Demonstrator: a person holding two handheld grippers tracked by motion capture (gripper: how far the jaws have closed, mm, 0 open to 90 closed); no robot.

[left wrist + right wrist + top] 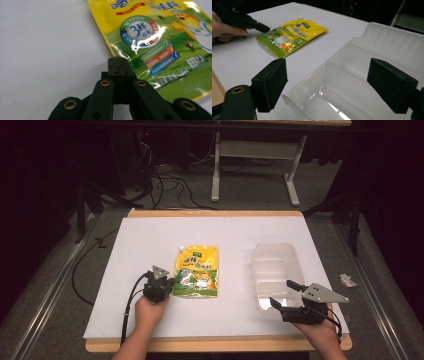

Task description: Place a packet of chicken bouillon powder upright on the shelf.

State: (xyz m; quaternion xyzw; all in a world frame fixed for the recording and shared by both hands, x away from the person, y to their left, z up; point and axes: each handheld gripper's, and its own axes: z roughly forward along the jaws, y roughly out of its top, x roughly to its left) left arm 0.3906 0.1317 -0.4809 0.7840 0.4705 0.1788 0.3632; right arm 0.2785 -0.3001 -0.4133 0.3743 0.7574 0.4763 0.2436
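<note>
on the left my left gripper (161,290) sits low on the white table (150,245), its jaws pressed flat together, and in the left gripper view their tips meet right at the lower left edge of the yellow pouch (160,37). i can't tell whether a sliver of that edge is pinched between them or whether they merely touch it. the pouch lies flat just to the right of this gripper, near the middle of the table, its long axis running away from me with the spout corner at the far end. further right, well apart from the pouch, lies the clear plastic tray (274,270), also lengthwise away from me. my right gripper (287,294) hovers at the tray's near end with its jaws spread wide and nothing between the pads; in the right gripper view they frame the tray's near compartment. the left hand is plainly the nearer one to the pouch, so i judge the coming move turns on that side edge, with the tray off to the pouch's right.
</note>
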